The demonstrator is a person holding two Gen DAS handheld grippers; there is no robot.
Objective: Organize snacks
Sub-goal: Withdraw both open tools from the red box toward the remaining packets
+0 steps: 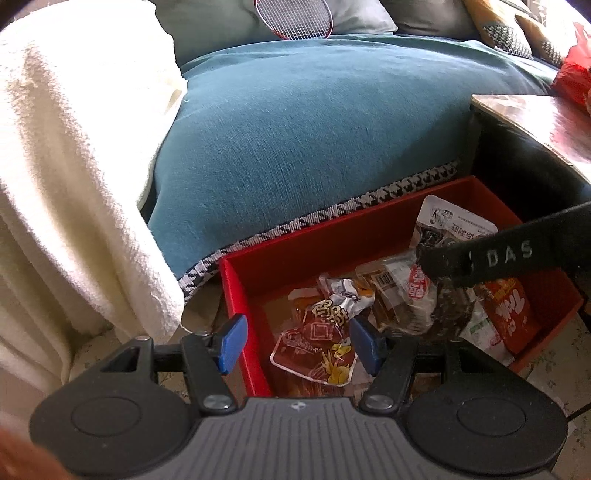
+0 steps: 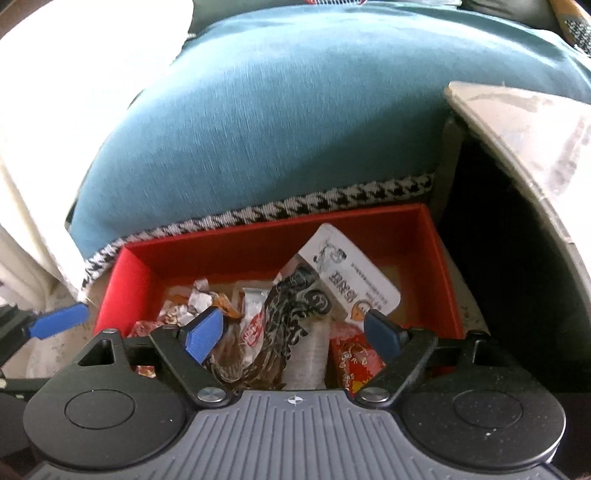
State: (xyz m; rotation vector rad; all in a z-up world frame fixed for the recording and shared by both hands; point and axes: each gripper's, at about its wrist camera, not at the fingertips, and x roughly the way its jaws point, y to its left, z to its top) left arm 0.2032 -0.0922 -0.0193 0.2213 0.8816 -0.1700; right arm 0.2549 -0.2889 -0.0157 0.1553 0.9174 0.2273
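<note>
While both tools (image 1: 297,341) (image 2: 293,334) gape empty over red box (image 1: 231,291), racket (image 1: 293,18) shows left view only.

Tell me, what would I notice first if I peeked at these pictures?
Probably the bright red box on the floor, full of crinkly snack packets, tucked against a big teal cushion. Both tools hang open above it, the right tool over the pile's middle and the left tool near the box's left wall.
</note>
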